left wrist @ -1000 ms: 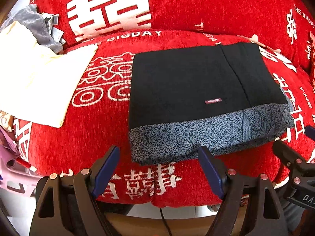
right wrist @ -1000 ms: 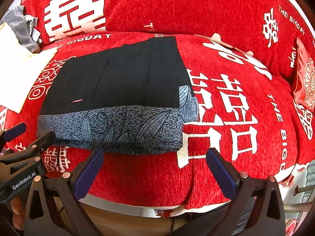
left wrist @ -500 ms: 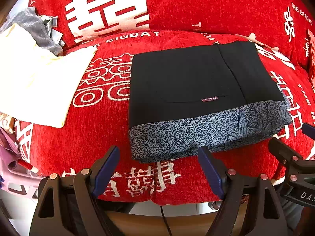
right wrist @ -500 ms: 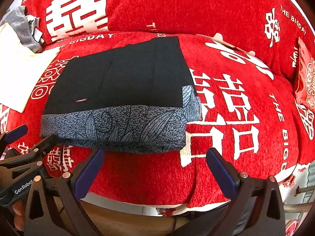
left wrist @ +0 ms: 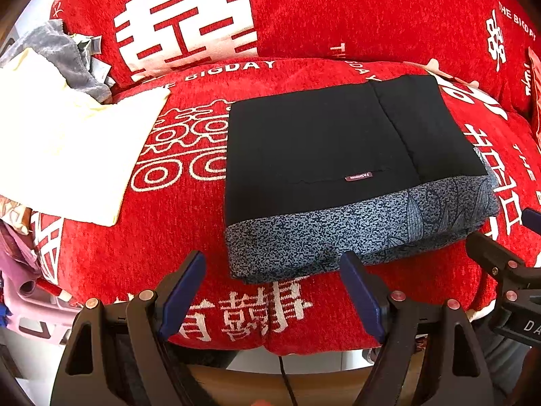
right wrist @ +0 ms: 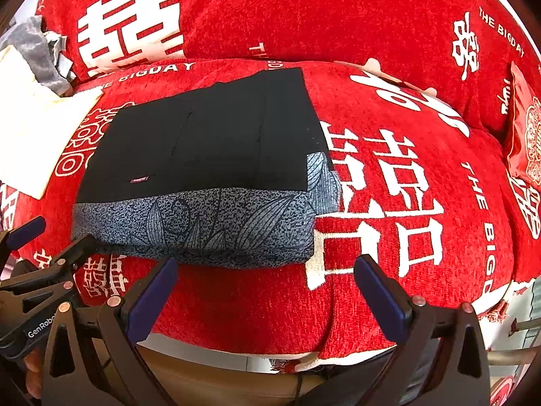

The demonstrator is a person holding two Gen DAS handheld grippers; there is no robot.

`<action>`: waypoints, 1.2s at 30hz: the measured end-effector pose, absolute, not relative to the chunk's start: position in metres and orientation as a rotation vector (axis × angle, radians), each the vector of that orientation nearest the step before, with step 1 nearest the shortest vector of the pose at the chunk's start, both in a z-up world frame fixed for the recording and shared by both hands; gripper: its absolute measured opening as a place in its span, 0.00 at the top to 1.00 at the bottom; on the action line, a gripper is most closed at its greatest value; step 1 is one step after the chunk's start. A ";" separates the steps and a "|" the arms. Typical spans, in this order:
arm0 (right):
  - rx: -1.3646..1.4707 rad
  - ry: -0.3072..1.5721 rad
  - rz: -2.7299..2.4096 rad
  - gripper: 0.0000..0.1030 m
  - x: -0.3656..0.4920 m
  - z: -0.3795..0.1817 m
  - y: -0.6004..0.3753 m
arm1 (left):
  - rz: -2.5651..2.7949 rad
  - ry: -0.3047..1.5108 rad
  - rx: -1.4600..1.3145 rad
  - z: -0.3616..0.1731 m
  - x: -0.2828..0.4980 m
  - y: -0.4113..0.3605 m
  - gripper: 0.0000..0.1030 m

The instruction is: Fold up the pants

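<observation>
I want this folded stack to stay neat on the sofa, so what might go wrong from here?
1. The folded pants lie near the front edge of the rounded red cushion; a nudge might slide them off.
2. Both the left tongs and the right tongs hang open just in front of the patterned fold; pushing forward could snag it and undo the layers.

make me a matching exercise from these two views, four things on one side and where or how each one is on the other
1. folded black pants with grey patterned band
2. pale yellow folded cloth
3. crumpled grey cloth
4. left gripper

a. open, holding nothing
b. behind the yellow cloth, at the backrest
c. middle of the red seat cushion
d. left of the pants

Pairs: 1-c, 2-d, 3-b, 4-a
</observation>
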State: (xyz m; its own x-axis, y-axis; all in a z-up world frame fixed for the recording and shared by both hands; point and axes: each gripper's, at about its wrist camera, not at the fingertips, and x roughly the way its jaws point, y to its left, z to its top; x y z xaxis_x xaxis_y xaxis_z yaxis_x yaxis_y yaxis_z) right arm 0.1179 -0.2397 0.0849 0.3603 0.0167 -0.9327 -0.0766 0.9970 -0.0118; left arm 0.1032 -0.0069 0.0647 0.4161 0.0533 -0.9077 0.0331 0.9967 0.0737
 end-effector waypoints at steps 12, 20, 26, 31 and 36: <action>-0.067 1.199 0.067 0.00 0.117 0.086 -0.234 | 0.004 1.157 0.080 0.062 0.103 -0.005 0.20; -0.063 1.201 0.065 0.00 0.118 0.086 -0.234 | 0.003 1.159 0.077 0.061 0.103 -0.004 0.20; -0.062 1.201 0.064 0.00 0.118 0.087 -0.233 | -0.007 1.168 0.068 0.059 0.103 -0.005 0.20; -0.062 1.200 0.062 0.00 0.118 0.087 -0.233 | -0.015 1.172 0.066 0.059 0.103 -0.004 0.20; -0.062 1.201 0.063 0.00 0.118 0.087 -0.233 | -0.020 1.174 0.065 0.058 0.104 -0.004 0.20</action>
State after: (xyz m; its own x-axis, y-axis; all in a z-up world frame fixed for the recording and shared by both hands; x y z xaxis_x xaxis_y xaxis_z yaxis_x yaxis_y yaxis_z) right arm 0.1180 -0.2327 0.0871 0.3601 0.0160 -0.9328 -0.0814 0.9966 -0.0143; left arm 0.1038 -0.0043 0.0580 0.3861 0.0181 -0.9223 0.0500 0.9979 0.0405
